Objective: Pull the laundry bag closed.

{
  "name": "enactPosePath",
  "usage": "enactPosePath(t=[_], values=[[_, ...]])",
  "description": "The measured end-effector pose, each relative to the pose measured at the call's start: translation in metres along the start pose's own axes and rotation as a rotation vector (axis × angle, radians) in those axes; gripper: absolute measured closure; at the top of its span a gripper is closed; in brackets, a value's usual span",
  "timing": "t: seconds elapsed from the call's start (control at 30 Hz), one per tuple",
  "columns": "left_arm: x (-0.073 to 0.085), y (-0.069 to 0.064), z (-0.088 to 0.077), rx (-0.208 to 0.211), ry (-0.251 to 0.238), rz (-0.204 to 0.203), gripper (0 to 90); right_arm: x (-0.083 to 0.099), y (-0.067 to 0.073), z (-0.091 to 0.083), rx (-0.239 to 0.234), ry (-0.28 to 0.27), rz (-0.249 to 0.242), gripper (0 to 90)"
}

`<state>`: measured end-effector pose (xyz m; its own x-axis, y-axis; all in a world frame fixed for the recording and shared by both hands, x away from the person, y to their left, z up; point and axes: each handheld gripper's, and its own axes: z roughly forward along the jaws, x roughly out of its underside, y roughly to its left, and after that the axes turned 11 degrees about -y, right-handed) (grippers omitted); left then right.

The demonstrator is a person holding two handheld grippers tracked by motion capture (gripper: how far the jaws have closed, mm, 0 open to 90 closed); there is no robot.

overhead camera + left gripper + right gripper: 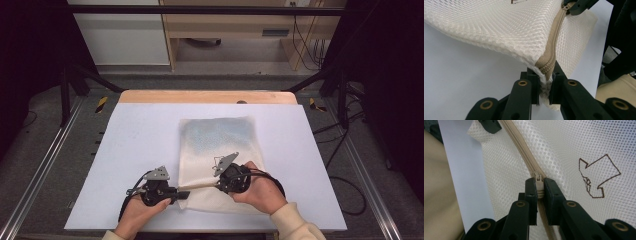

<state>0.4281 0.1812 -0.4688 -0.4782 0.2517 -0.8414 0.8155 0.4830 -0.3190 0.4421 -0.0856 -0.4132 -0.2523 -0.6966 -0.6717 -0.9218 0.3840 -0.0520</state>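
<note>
A cream mesh laundry bag point(220, 145) lies flat on the white table cover point(140, 140), with something bluish showing through its far half. A beige zipper point(554, 42) runs along its near edge. My left gripper point(183, 194) points right and is shut on the bag's near left corner point(545, 75), at the zipper's end. My right gripper point(217, 185) points left and is shut on the zipper pull point(538, 185), a short way along the zipper from the left gripper's jaw tip point(489, 125). The corner is lifted slightly off the table.
A brown stitched logo point(596, 176) marks the mesh beside the zipper. The table's wooden far edge point(207, 96) borders the cover. Dark frame rails point(45, 165) run down both sides, and cables point(345, 185) trail on the floor at right.
</note>
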Motion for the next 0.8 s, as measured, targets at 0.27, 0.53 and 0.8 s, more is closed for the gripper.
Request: enactPosePath(t=[0.27,0.53,0.8], values=[[0.0000,0.0002,0.0002,-0.001,0.000,0.000,81.9,0.0020,-0.0014,-0.0012,0.000,-0.001,0.005,82.2],[-0.0002,-0.0004,-0.0002,-0.001,-0.002,0.002,82.0,0.0029,-0.0006,-0.0015,0.004,-0.009,0.008,82.1],[-0.0004,-0.0006,-0.0004,-0.004,0.001,0.007,81.9,0.0050,-0.0012,-0.0010,0.000,-0.011,0.008,82.2]])
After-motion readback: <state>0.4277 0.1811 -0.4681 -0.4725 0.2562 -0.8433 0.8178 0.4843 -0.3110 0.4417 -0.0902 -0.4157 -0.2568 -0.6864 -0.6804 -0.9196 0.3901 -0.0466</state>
